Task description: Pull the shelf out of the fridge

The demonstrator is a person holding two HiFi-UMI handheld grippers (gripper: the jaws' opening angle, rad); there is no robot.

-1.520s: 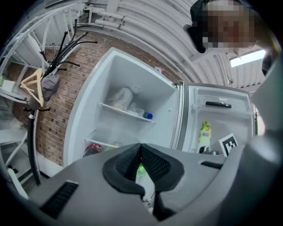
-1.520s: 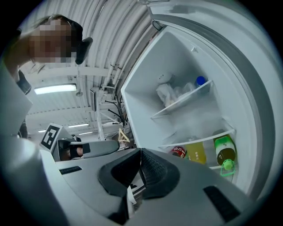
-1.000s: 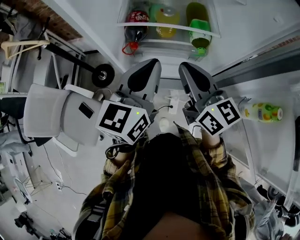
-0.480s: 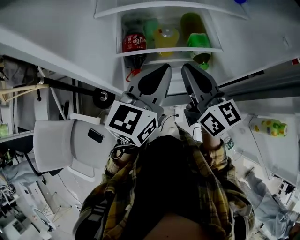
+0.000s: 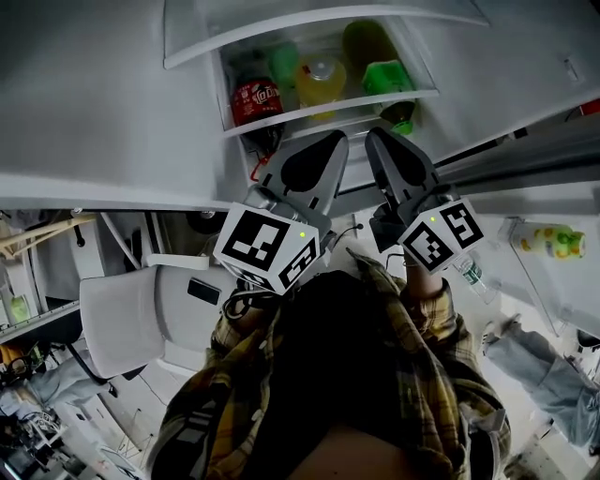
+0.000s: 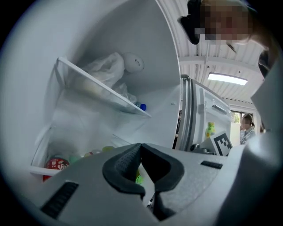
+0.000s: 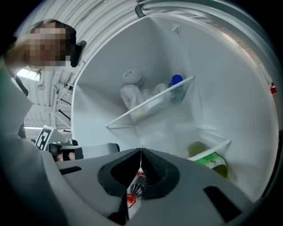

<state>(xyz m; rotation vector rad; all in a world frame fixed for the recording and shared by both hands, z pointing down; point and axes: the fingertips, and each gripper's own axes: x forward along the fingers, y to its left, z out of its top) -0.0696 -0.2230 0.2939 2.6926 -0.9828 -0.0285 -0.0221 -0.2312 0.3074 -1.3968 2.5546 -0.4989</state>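
Observation:
The open fridge fills the top of the head view. A glass upper shelf [image 5: 319,17] sits above a lower shelf [image 5: 328,106] that carries a red cola bottle [image 5: 255,98], a yellow bottle [image 5: 322,79] and green bottles [image 5: 384,77]. My left gripper [image 5: 332,142] and right gripper [image 5: 378,141] are side by side just in front of the lower shelf, both shut and holding nothing. In the left gripper view the glass shelf [image 6: 104,92] carries a plastic bag [image 6: 105,66]. The right gripper view shows the same shelf [image 7: 150,104], a blue-capped bottle [image 7: 176,80] and a green bottle [image 7: 211,161].
A white chair [image 5: 141,319] stands at the left behind me. The open fridge door at the right holds a yellow-green bottle [image 5: 546,240]. A clear bottle [image 5: 471,272] is just right of my right hand. Another person [image 6: 246,124] stands far off by the door.
Both grippers have swung level toward the fridge opening. The shelves and bottles now sit more squarely ahead, and the chair has slid lower left in the view. Both stay shut.

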